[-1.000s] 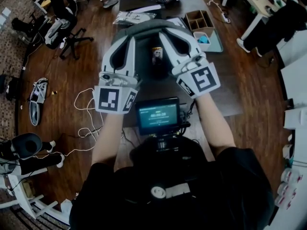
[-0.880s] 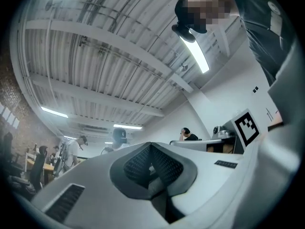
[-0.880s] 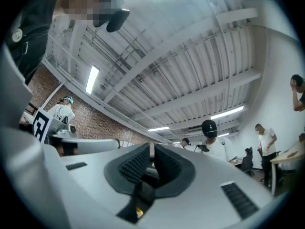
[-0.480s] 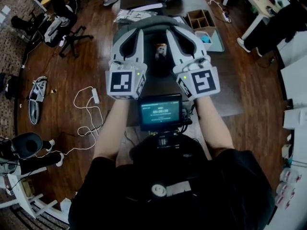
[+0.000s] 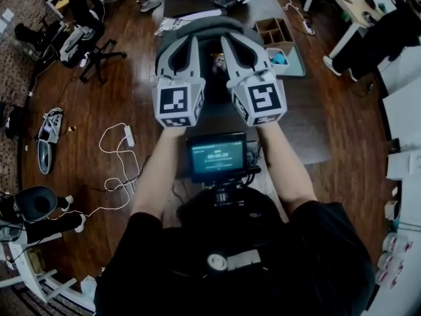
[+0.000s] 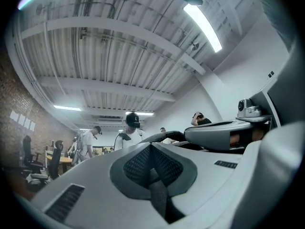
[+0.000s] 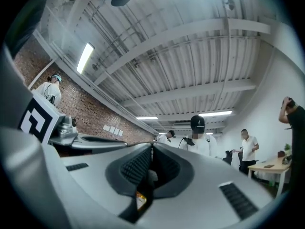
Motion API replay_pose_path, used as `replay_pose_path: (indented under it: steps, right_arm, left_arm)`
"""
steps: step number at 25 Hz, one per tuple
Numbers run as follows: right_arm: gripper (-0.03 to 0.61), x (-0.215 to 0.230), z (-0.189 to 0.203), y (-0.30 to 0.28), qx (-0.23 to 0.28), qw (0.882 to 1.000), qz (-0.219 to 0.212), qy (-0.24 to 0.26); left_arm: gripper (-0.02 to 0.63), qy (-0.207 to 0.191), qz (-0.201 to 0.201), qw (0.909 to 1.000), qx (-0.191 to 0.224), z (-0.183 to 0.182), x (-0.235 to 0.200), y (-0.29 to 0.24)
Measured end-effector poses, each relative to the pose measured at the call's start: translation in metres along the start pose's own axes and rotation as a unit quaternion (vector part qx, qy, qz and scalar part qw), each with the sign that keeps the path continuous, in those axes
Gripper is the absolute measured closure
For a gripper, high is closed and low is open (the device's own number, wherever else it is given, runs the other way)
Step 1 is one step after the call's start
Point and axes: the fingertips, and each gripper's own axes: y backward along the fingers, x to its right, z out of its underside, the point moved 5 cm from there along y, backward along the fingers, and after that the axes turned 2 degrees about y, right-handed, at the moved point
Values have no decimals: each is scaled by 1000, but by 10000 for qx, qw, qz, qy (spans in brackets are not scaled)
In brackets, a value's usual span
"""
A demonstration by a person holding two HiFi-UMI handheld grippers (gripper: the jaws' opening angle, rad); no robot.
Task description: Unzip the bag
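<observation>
A dark bag with a grey rim lies on the dark table; a small pale charm shows on it. Both grippers hover over the bag, side by side, pointing away from me. My left gripper has its jaws together at the tips. My right gripper has just been closing and its jaws meet too; I see nothing gripped. Low in the right gripper's gap a yellow scrap shows. Both gripper views look up at the ceiling, so the bag's zip is hidden.
A cardboard divider box and a teal tray stand at the table's far right. A small screen sits below the grippers. An office chair and white cables are on the floor at left. Several people stand across the room.
Both grippers have drawn closer together over the bag; the left one moved right and away from me, the right one shifted left.
</observation>
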Motion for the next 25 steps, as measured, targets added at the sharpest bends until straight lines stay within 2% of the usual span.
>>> replay_pose_path:
  steps: [16,25]
  right_arm:
    - [561,2,-2,3,171,9998,-79,-23]
    - [561,1,2,-2,100,9999,-106,9]
  left_arm:
    - [613,147,17,9999,29,-1,1,0]
    - [612,147,-49,9999,22,1,-6,-2]
